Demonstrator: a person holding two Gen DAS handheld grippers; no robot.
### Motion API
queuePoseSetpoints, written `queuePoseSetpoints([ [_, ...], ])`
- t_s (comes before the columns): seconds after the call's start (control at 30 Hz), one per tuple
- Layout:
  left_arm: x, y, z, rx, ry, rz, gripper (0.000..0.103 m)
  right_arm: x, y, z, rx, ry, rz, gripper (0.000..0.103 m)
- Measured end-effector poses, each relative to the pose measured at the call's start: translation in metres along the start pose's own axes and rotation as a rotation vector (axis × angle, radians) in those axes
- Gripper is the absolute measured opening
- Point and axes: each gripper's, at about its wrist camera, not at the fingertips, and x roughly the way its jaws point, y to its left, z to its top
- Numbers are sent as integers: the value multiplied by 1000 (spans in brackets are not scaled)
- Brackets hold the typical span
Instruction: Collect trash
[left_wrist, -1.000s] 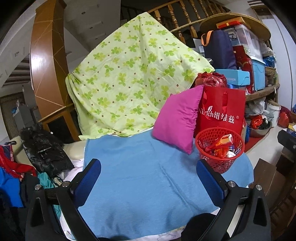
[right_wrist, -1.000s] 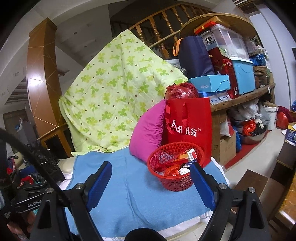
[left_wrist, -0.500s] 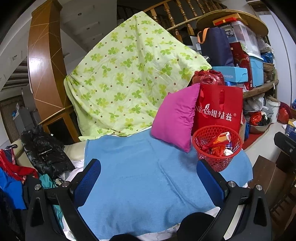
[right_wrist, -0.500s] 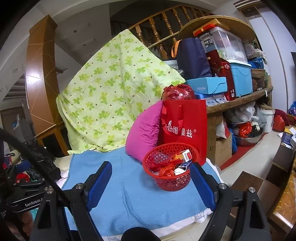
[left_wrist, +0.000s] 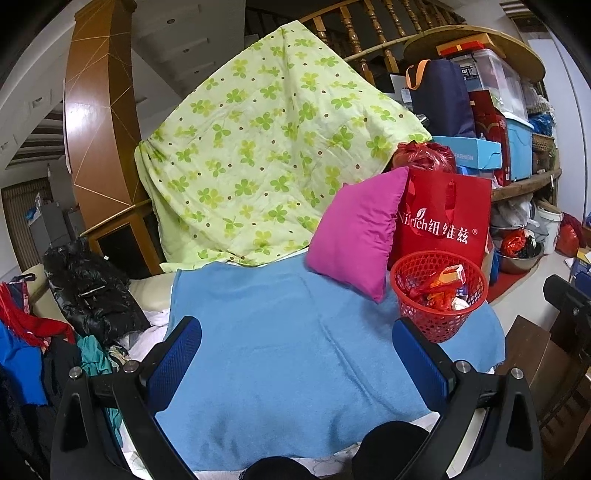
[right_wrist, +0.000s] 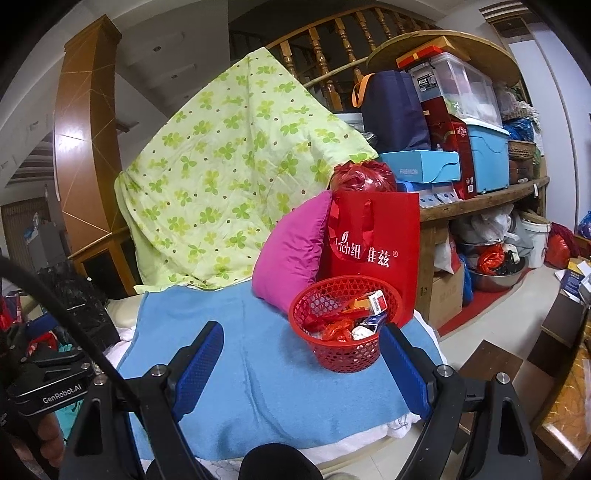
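Both claws (left_wrist: 295, 354) (right_wrist: 301, 363) wide apart, empty above blue blanket (left_wrist: 295, 332).

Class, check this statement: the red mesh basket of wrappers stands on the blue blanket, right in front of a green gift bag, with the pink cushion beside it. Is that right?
Not quite. The gift bag behind the red mesh basket is red, not green, as the right wrist view shows. The rest holds: the basket stands on the blue blanket, with the pink cushion beside it.

A lived-in home, probably a living area under a staircase: turned wooden banister (left_wrist: 354, 33), green clover-print quilt (left_wrist: 266, 147), magenta satin cushion (left_wrist: 358, 236), wooden shelf (right_wrist: 480, 199) crammed with plastic storage boxes (right_wrist: 487, 155).
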Motion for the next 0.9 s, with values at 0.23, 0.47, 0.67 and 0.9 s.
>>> queuePoseSetpoints([
  [0.23, -1, 7, -5, -18, 0, -10, 103, 3, 9, -2, -21, 9, 4, 88],
  [0.47, 1, 15, -9, -40, 14, -21, 103, 5, 12, -3, -19, 9, 9, 88],
  [0.67, 1, 17, -10, -42, 8, -14, 103, 4, 17, -1, -36, 6, 18, 88],
  [0.9, -2, 18, -9, -47, 2, -13, 103, 0, 25, 2, -62, -12, 8, 88],
])
